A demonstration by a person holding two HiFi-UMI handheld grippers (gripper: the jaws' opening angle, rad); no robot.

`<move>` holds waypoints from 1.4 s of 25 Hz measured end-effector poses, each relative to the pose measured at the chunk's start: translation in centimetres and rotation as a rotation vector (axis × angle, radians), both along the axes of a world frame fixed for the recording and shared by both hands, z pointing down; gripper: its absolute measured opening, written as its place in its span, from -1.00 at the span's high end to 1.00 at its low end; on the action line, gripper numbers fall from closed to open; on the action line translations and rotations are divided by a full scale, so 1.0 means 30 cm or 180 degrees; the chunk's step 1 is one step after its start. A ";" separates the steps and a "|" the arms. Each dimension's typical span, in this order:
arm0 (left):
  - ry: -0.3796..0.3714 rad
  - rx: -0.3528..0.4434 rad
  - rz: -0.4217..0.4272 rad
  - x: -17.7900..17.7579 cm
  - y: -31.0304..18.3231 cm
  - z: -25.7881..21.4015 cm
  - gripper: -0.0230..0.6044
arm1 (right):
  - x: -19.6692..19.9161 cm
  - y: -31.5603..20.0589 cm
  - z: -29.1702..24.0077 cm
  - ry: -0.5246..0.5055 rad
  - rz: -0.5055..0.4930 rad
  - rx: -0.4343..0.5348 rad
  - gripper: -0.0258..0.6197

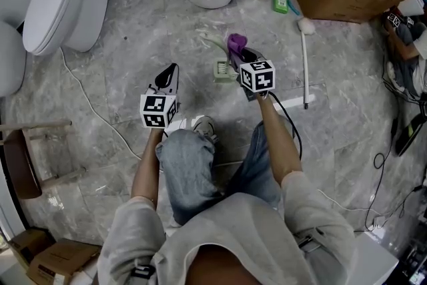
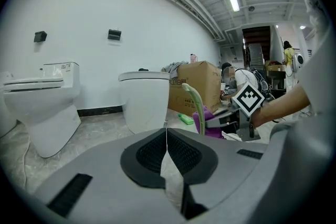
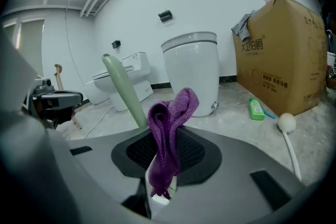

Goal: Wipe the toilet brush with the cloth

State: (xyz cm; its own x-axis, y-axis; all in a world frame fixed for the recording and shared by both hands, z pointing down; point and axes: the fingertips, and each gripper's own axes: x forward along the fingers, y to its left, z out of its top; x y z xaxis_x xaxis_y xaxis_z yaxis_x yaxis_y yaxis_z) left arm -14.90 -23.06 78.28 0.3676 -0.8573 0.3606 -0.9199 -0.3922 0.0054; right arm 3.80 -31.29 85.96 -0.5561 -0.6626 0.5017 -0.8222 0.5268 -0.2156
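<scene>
Left gripper [image 2: 166,136], jaws pressed together with nothing between them, held above the grey floor [image 1: 133,30] left of the brush. Toilet brush [image 1: 222,68] stands on the floor between the grippers: pale green, slim curved handle with a rounded tip rising from a squarish pale green base. Right gripper [image 3: 165,149] jaws pinch a folded purple cloth [image 3: 169,131], knit-textured, bunched above the tips, just right of the handle; contact can't be told.
</scene>
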 end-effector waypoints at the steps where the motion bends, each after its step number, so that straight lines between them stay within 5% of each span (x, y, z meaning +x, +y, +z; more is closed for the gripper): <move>1: 0.0002 -0.0006 -0.0001 0.002 0.001 0.002 0.85 | 0.005 0.011 0.038 0.0017 0.0013 -0.0075 0.59; 10: -0.0042 -0.0050 -0.0023 -0.020 0.012 0.018 0.85 | 0.048 0.157 0.355 0.0232 0.0113 -0.0775 0.59; 16: -0.0055 -0.0048 -0.0032 -0.024 0.012 0.020 0.86 | 0.062 0.177 0.356 0.0235 0.0127 -0.0749 0.59; 25: -0.0013 -0.0007 -0.0033 -0.004 0.002 0.001 0.85 | 0.068 0.078 -0.100 0.0005 0.0208 0.0381 0.59; 35: 0.0067 0.0098 -0.0075 -0.005 -0.024 -0.042 0.86 | -0.174 0.156 -0.705 -0.0275 -0.0418 0.1618 0.59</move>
